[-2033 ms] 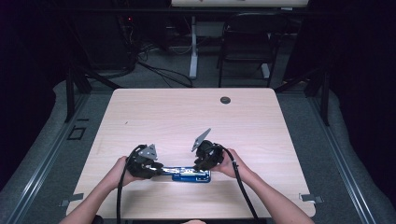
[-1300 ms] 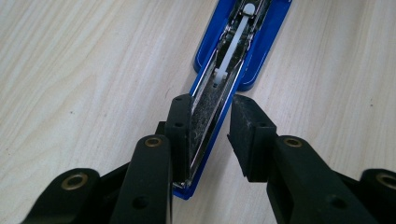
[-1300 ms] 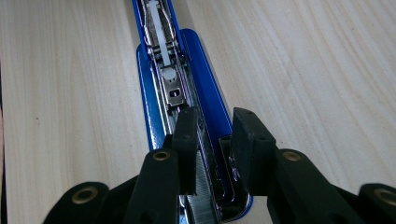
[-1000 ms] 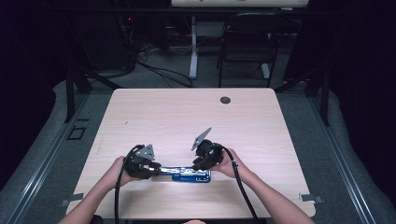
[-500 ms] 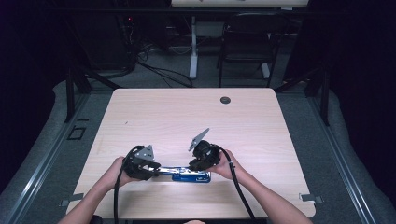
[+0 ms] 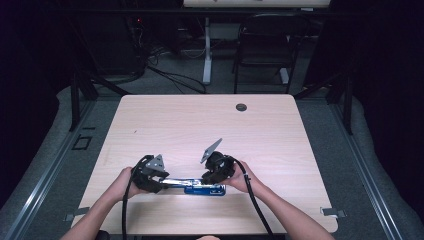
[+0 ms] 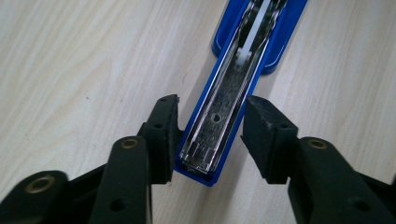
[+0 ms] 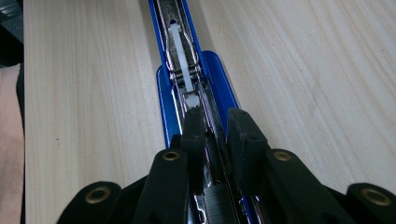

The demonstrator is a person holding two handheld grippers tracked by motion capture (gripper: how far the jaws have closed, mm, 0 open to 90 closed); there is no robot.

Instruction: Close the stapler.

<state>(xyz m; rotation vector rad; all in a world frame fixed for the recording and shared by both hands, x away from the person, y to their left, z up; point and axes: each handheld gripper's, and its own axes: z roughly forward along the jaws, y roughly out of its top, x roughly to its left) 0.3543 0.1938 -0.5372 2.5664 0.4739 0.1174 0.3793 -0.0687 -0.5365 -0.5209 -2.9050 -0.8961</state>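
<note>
**Spotter:** What's in front of you?

**Operator:** Start with the counter [image 6: 280,130], bare pale wood apart from a dark round grommet [image 6: 241,107] well beyond both tongs. Close to my edge lies the blue stapler [image 6: 202,187], swung open flat, stretched between my two tongs. Its chrome magazine arm [image 7: 224,107] runs out toward the left tongs [image 6: 159,182]; the blue base [image 8: 212,77] sits under the right tongs [image 6: 212,177].

**Spotter:** How will it handle?

**Operator:** I'd judge it stiff and fairly light, metal throughout, hinged, so the two halves can flop if I lift one end. The painted sides look slick. The flat side walls of the magazine seem the place to pinch, away from the spring and the white pusher [image 8: 186,70].

**Spotter:** And the tongs?

**Operator:** The left ones stand partly open, straddling the tip of the magazine arm; one pad [image 7: 163,130] sits just against the blue edge, the other [image 7: 264,130] stands off it, so there's no squeeze. They've just been opening. The right ones are narrow, clamped on the chrome channel near the hinge.

**Spotter:** Anything different from two seconds back?

**Operator:** Little. Both hands sit where they were, the stapler hasn't shifted, and only the left tongs' hold has loosened.
</note>
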